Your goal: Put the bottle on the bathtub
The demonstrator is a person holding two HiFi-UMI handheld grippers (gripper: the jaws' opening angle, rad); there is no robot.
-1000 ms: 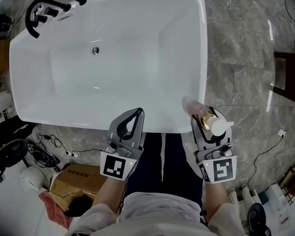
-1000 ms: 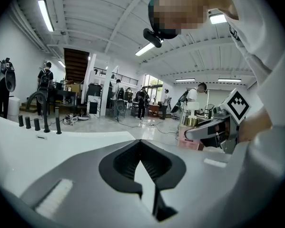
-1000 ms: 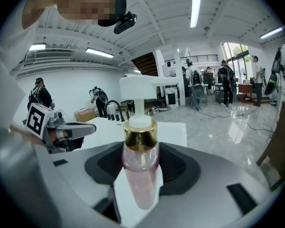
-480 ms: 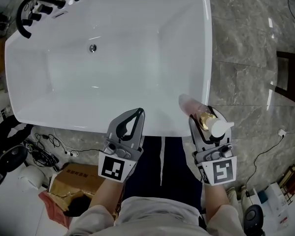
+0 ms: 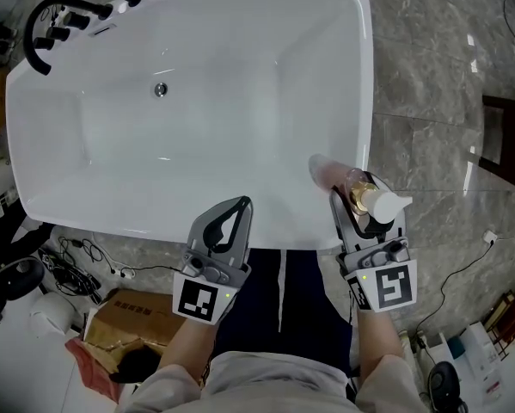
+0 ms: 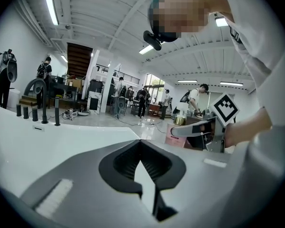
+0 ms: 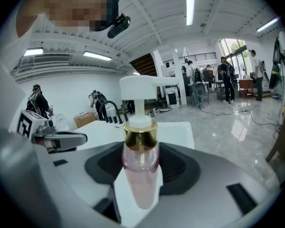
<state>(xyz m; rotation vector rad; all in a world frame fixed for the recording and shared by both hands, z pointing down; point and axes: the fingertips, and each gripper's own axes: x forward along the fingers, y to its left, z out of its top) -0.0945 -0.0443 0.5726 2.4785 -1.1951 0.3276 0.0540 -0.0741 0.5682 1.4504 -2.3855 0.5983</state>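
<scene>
A pink pump bottle (image 5: pixel 336 175) with a gold collar and white pump head lies tilted in my right gripper (image 5: pixel 353 193), which is shut on it. The bottle's base reaches over the near right corner of the white bathtub (image 5: pixel 360 101). In the right gripper view the bottle (image 7: pixel 140 175) stands between the jaws of the right gripper (image 7: pixel 141 184), pump uppermost. My left gripper (image 5: pixel 238 205) hovers at the tub's near rim, shut, with nothing in it. In the left gripper view its jaws meet in the left gripper (image 6: pixel 141 148), and the bottle (image 6: pixel 176 137) shows at the right.
A black faucet (image 5: pixel 46 24) stands at the tub's far left corner, and a drain (image 5: pixel 160 89) lies in the basin. A cardboard box (image 5: pixel 132 312) and cables (image 5: pixel 76 256) lie on the floor at the left. Grey marble floor (image 5: pixel 429 101) runs along the right, with dark furniture (image 5: pixel 508 136) beyond.
My right gripper has carried the bottle forward, further over the tub's near right corner. The left gripper has stayed shut and dropped back slightly from the rim.
</scene>
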